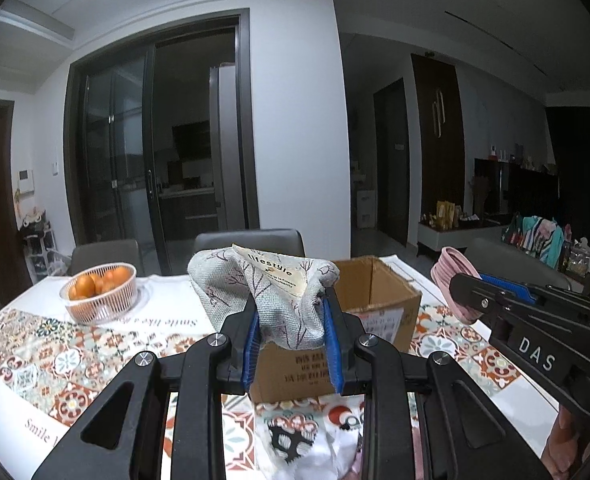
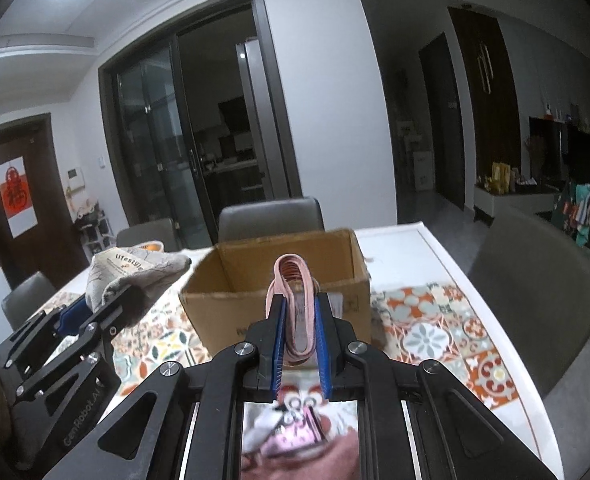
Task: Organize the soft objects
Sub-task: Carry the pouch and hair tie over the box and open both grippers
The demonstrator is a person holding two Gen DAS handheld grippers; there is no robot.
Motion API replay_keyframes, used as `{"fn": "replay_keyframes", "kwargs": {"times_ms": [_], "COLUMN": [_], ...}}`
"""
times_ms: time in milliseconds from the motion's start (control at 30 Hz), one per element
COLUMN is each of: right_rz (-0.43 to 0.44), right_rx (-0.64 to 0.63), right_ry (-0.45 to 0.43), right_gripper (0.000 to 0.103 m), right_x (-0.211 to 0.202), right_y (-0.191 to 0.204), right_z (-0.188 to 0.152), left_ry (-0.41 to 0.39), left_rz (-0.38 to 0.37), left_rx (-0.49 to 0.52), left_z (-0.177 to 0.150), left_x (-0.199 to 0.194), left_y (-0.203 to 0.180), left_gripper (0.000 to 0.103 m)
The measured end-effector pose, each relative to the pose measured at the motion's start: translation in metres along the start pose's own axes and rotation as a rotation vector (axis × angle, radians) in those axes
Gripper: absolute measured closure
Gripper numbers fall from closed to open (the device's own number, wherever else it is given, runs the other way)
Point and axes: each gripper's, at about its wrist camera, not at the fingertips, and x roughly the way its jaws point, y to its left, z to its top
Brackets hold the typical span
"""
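The left gripper (image 1: pixel 293 328) pinches a grey printed cloth (image 1: pixel 255 292) between its blue pads, the fabric bunched above the fingertips with a cream label reading "lifestyle" folded on top. Just beyond and slightly right of those fingers stands an open cardboard box (image 1: pixel 375 300), its near wall directly behind the hanging cloth and its mouth facing up. The right gripper (image 2: pixel 299 320) is closed on a pink folded cloth (image 2: pixel 295 292), which stands upright between the pads and rises above the fingertips. Straight ahead of the right fingers sits the same box (image 2: pixel 279 280), with its near rim just past the pink cloth and its inside visible. Left of the left fingers, well apart, a white basket of oranges (image 1: pixel 101 292) rests on the patterned tablecloth (image 1: pixel 55 352). Right of the right fingers the table's white edge (image 2: pixel 455 264) runs away toward a grey chair (image 2: pixel 535 292), with bare patterned cloth between box and edge. Below both grippers, near the bottom of each view, more soft items lie blurred.
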Motion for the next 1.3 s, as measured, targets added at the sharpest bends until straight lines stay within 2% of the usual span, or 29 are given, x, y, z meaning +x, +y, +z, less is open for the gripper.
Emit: {"fn": "replay_keyframes", "kwargs": {"times_ms": [300, 633, 1033, 1300], "right_rz": [0.007, 0.001, -0.003, -0.008], "right_rx": [-0.01, -0.034, -0.05, -0.047], "right_ry": [-0.058, -0.082, -0.058, -0.014], "right_gripper": [0.087, 0.088, 0.088, 0.087], "right_x": [0.015, 0.04, 0.078, 0.106], "right_y": [0.006, 0.007, 0.006, 0.002], "right_z": [0.025, 0.039, 0.043, 0.042], "left_ry": [-0.037, -0.061, -0.047, 0.011], "left_rz": [0.002, 0.009, 0.002, -0.024], "left_rx": [0.008, 0.035, 0.059, 0.06], "left_z": [0.016, 0.027, 0.023, 0.017], "left_x": [0.018, 0.047, 0.086, 0.118], "left_y": [0.007, 0.013, 0.013, 0.008], "left_gripper": [0.075, 0.075, 0.075, 0.075]}}
